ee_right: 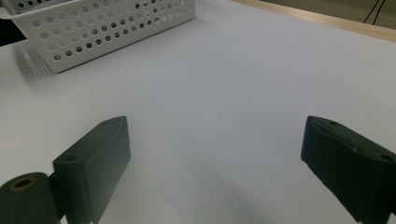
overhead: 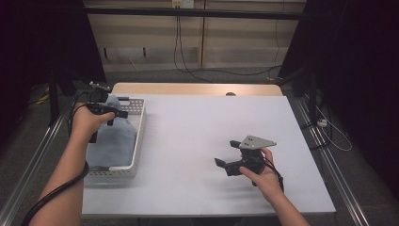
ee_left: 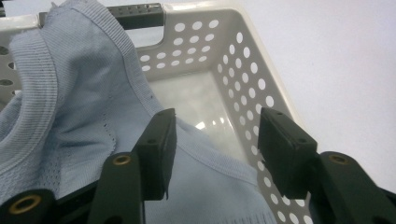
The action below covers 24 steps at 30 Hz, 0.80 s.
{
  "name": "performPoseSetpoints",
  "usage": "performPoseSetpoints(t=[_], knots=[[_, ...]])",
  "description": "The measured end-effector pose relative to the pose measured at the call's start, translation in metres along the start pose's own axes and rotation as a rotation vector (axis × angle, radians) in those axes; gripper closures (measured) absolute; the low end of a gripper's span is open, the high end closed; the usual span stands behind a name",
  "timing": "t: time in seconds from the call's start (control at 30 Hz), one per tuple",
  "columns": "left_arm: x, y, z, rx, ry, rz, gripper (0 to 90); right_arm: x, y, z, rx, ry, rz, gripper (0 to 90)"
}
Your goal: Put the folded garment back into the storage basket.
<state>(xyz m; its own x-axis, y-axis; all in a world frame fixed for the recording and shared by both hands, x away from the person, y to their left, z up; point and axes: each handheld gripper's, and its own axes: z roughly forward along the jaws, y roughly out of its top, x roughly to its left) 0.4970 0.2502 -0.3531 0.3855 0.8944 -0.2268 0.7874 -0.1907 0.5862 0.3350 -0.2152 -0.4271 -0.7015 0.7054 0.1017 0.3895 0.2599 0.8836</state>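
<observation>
Two jaws of the left gripper (ee_left: 215, 140) stand apart over the white perforated basket (ee_left: 243, 70). The light-blue knit garment (ee_left: 70, 116) lies in the basket, below and left of them, w/ no grip on it. Right gripper (ee_right: 215, 163): jaws wide apart over the bare white table (ee_right: 233, 84).

You're wearing no sleeves, gripping black grippers: left gripper (overhead: 115, 113) trailing thick black cable, right gripper (overhead: 227, 154) carrying grey three-cornered plate (overhead: 257, 141), brass-ringed screw holes.
</observation>
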Motion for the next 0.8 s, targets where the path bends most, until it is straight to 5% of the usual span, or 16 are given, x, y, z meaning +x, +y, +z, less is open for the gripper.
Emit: performPoseSetpoints(t=[0.4, 0.8], knots=[[-0.020, 0.001, 0.004, 0.011, -0.061, 0.040, 40.2, -0.001, 0.000, 0.000, 0.003, -0.003, -0.001, 7.5], [-0.058, 0.004, 0.009, 0.005, -0.143, 0.117, 34.6, -0.001, -0.001, -0.001, 0.003, -0.003, -0.001, 7.6]])
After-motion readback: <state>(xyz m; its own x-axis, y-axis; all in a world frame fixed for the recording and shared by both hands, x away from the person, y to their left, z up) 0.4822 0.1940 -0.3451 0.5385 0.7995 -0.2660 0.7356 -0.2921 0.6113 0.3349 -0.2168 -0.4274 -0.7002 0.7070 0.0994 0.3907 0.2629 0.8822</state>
